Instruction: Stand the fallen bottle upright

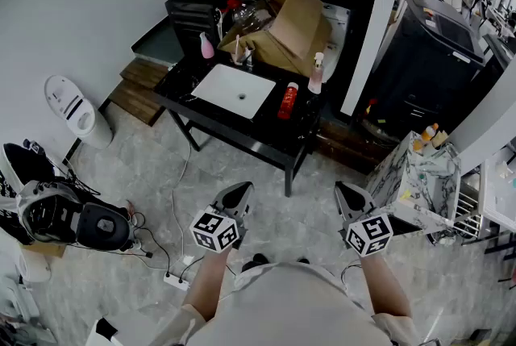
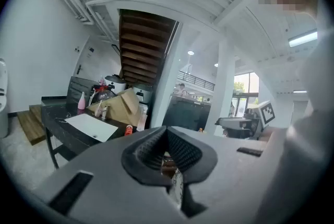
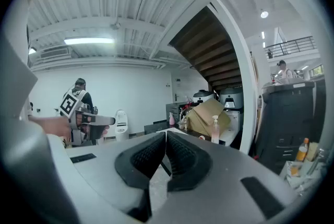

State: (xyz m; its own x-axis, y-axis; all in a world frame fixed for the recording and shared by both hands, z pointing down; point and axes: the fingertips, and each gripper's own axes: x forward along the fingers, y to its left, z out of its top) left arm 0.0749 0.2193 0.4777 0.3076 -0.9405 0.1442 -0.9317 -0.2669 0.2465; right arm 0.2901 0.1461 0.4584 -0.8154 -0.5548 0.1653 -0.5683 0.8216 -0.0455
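Observation:
A red bottle (image 1: 288, 101) lies on its side on the black table (image 1: 216, 120), to the right of a white sheet (image 1: 239, 91). In the left gripper view the red bottle (image 2: 128, 130) shows small, far off by the table's right end. My left gripper (image 1: 236, 196) and right gripper (image 1: 350, 198) hover side by side over the floor, well short of the table. Both point roughly level toward it. The left gripper (image 2: 167, 132) is shut with nothing between its pads. The right gripper (image 3: 166, 134) is shut and empty too.
A clear pump bottle (image 1: 316, 74), a pink bottle (image 1: 207, 46) and a cardboard box (image 1: 284, 31) stand on the table's far side. A white appliance (image 1: 76, 106), dark gear (image 1: 72, 219) and a power strip (image 1: 176, 280) occupy the floor at left. A marble-patterned stand (image 1: 415, 175) is at right.

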